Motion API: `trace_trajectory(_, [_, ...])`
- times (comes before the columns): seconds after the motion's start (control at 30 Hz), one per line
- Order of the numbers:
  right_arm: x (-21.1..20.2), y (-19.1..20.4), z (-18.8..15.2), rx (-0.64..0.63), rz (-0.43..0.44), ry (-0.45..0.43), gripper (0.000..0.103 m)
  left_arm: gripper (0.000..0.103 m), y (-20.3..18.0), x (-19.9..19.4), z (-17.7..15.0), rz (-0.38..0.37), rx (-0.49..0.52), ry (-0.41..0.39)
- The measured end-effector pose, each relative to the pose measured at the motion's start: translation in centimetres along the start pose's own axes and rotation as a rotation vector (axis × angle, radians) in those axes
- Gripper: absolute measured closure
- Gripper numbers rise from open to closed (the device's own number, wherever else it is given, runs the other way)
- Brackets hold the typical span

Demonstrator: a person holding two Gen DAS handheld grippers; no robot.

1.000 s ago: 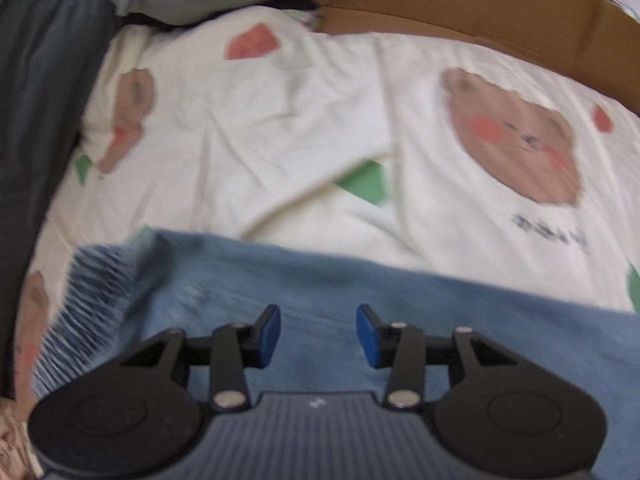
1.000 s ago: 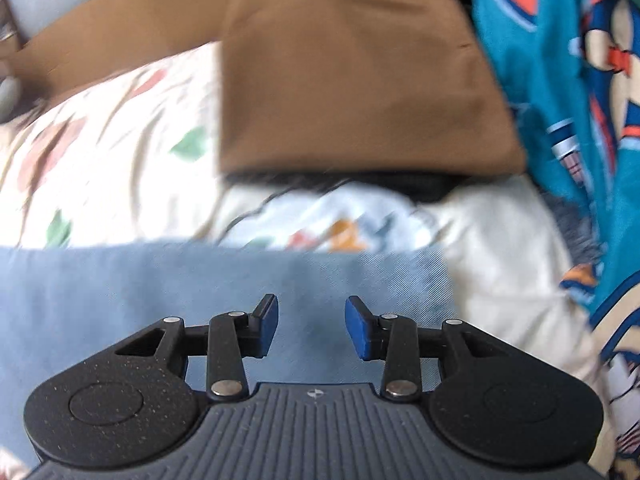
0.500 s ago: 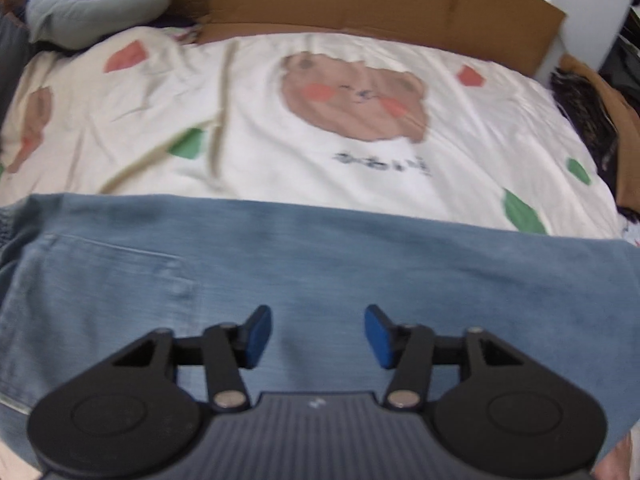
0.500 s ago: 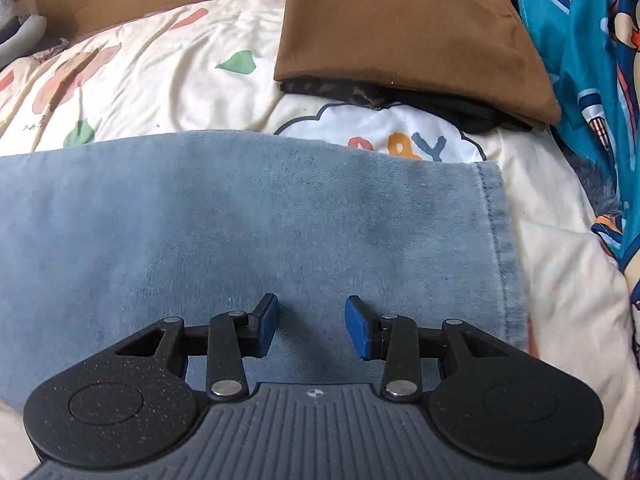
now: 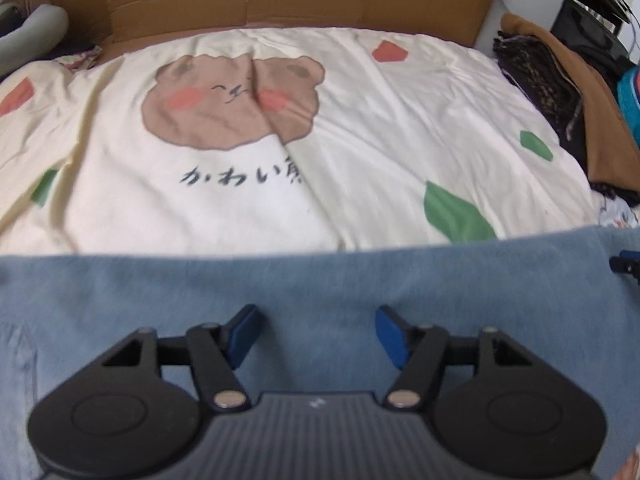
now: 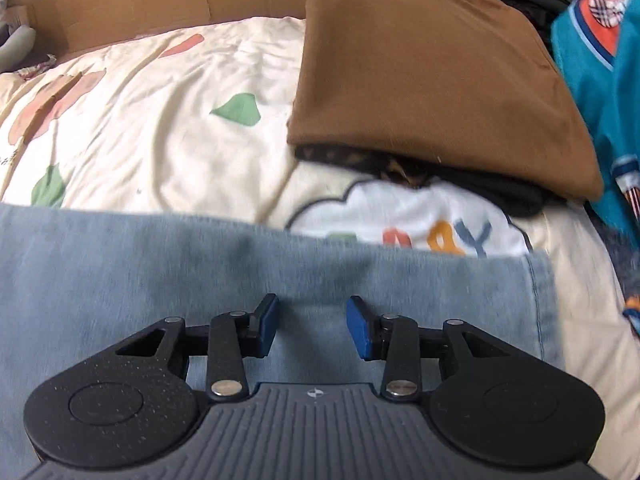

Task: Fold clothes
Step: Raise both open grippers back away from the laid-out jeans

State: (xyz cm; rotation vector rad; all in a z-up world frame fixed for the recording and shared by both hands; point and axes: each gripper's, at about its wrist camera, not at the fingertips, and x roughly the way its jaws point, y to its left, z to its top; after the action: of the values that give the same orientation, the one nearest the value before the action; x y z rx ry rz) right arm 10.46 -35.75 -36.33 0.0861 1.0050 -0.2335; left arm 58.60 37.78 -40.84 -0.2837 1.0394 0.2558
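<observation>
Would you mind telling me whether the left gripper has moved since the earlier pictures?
Yes. The left gripper has travelled right along the blue denim jeans; the bear-print cream bedsheet has slid leftward in its view. Its jaws are opening.

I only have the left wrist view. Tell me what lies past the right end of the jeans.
Observer: In the right wrist view the jeans end in a stitched hem, and bare cream bedding lies beyond it.
Operator: Report what sits behind that end.
Observer: A folded brown garment rests on a dark patterned one, apart from the denim.
Operator: Give me the right gripper.
Observer: The right gripper is over the denim near the hem, jaws apart, nothing pinched between them.
Operator: Anything further right?
Observer: A teal printed garment lies beside the brown one.
</observation>
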Motion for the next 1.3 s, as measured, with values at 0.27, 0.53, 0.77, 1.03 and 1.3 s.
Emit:
trace_trajectory(0.27, [0.9, -0.3, 1.7, 0.072, -0.001, 0.011, 0.061, 0.014, -1.7, 1.5, 0.3, 0.056, -0.009, -0.025])
trace_trajectory(0.53, [1.3, -0.9, 2.8, 0.136, 0.012, 0.057, 0.058, 0.04, 1.2, -3.3, 0.0, 0.016, -0.27, -0.049])
trace_trajectory(0.77, [-0.2, -3.7, 4.5, 0.1, 0.18, 0.158, 0.058, 0.033, 3.6, -13.4, -2.2, 0.126, -0.392, -0.057])
trace_trajectory(1.03, [-7.3, -7.1, 8.7, 0.05, 0.249, 0.124, 0.05, 0.032, 4.2, -22.4, -0.9, 0.216, -0.416, -0.082])
trace_trajectory(1.3, [-15.7, -10.6, 10.7, 0.034, 0.315, 0.064, 0.048, 0.031, 2.6, -29.8, -3.1, 0.27, -0.442, -0.093])
